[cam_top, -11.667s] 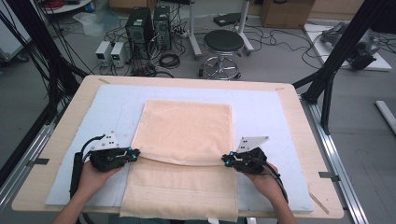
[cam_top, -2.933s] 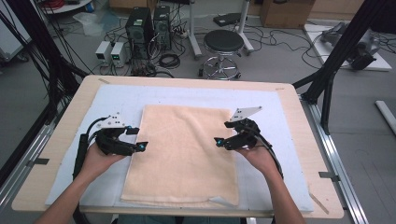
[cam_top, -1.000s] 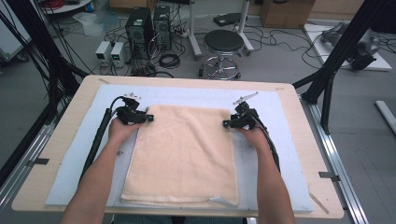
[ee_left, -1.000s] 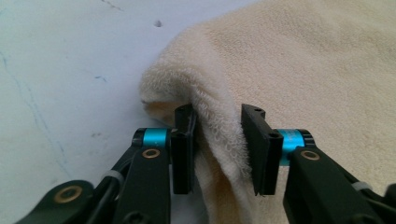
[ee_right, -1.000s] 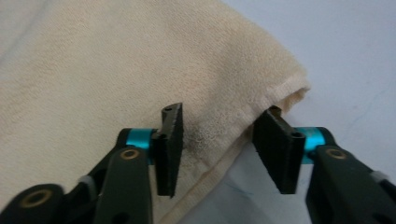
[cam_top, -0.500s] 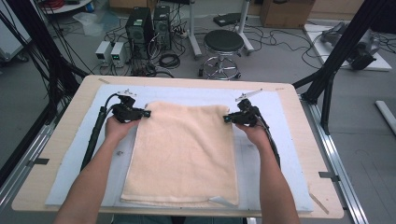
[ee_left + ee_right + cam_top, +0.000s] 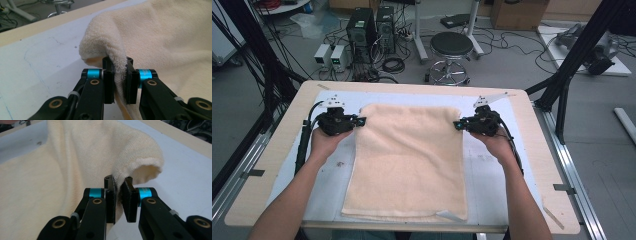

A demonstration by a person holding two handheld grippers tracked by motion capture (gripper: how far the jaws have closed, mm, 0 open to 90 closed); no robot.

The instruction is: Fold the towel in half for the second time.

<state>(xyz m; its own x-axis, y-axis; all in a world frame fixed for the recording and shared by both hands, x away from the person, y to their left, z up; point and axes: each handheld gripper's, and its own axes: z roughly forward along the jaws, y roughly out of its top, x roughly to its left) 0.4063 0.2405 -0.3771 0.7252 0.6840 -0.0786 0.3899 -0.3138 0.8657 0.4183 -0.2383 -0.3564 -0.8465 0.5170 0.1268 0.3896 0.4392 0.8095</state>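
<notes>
- Gripping the towel (image 7: 409, 160) at its far corners, left gripper (image 7: 120, 82) at ten o'clock, right gripper (image 7: 118, 200) at two, jaws clamped on cloth.
- Lifting both evenly keeps the fold square.

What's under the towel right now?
The towel lies on a white mat atop the wooden table. Anything beneath its middle is covered, so unknown.

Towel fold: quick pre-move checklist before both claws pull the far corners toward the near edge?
1. Left claw shut on towel corner: ok.
2. Right claw shut on the other far corner: ok.
3. Both corners lifted off the mat: ok.
4. Claws level with each other across the towel: ok.
5. Near edge flat: not ok, right corner curls up.
6. Grip catches both layers: cannot tell.
</notes>
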